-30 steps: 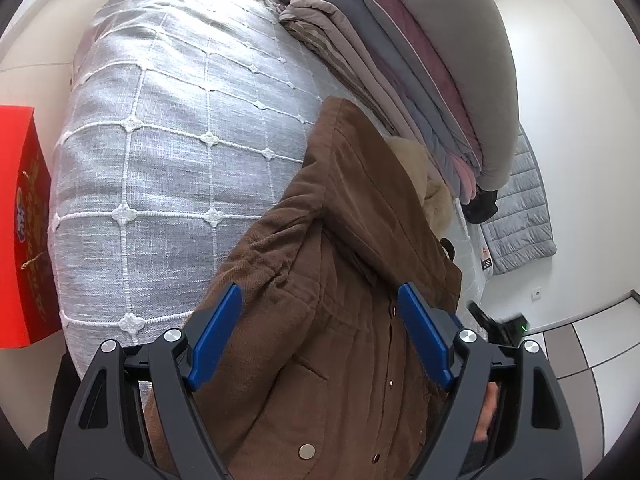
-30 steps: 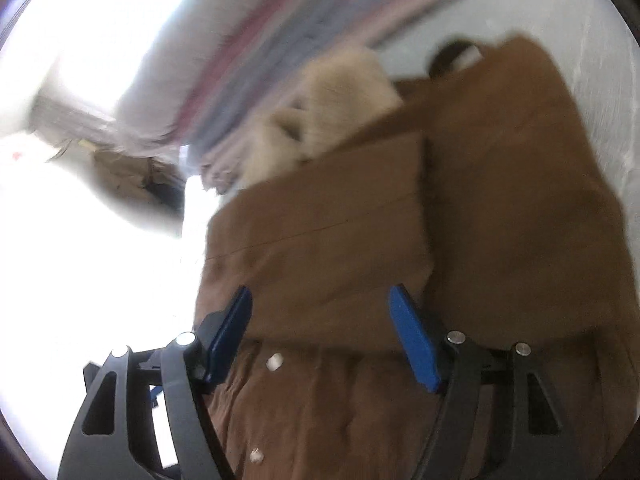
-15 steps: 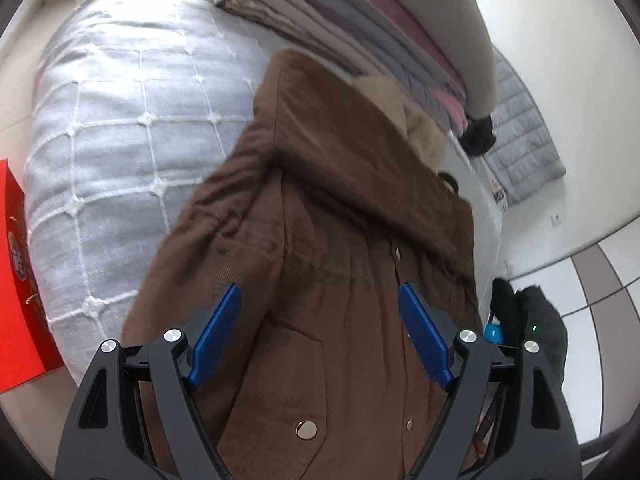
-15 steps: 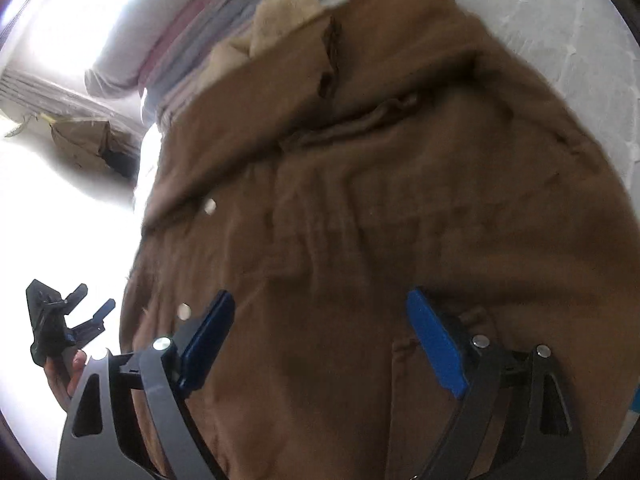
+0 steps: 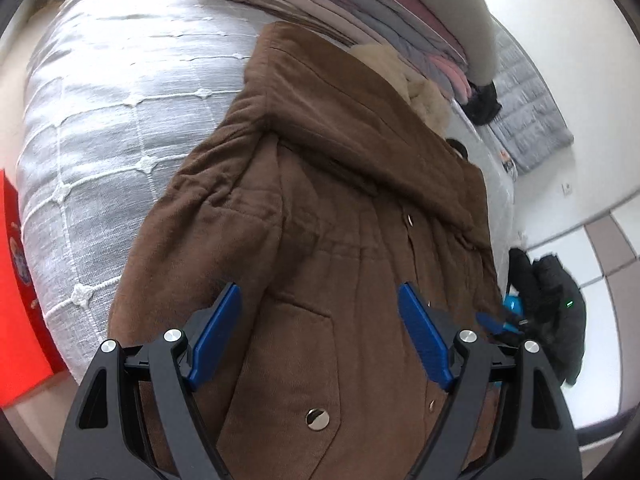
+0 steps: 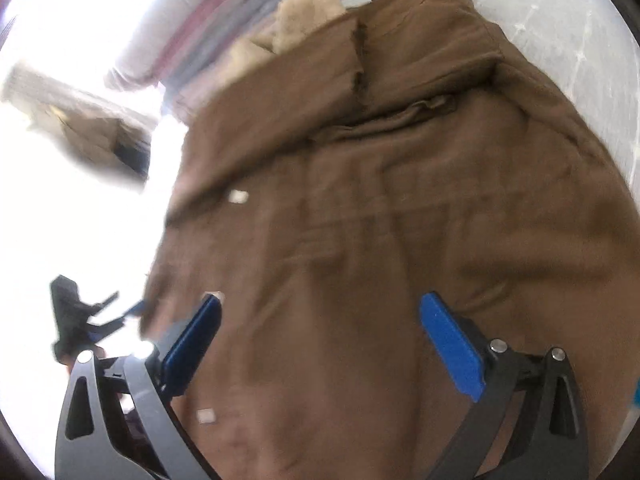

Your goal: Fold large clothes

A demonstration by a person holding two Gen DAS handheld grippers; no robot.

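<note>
A large brown coat (image 5: 340, 220) with a beige fur-lined hood (image 5: 400, 68) lies spread, front side up, on a bed. My left gripper (image 5: 318, 292) hovers open over the coat's lower part near a pocket snap, nothing between its blue pads. In the right wrist view the same coat (image 6: 380, 180) fills the frame, a sleeve folded across its chest. My right gripper (image 6: 320, 302) hangs over the lower half, its jaws opening wide and empty. One of its blue fingers (image 5: 490, 320) shows at the coat's right edge in the left wrist view.
A grey quilted bedspread (image 5: 120, 100) lies under the coat. Folded blankets (image 5: 360, 0) are stacked at the head end by the hood. A red bag (image 5: 20, 280) stands at the bed's left side. A grey padded mat (image 5: 528, 120) leans on the wall.
Both grippers have drawn back toward the coat's lower end, so more of the coat shows. The right jaws have spread wider. The left view has rolled.
</note>
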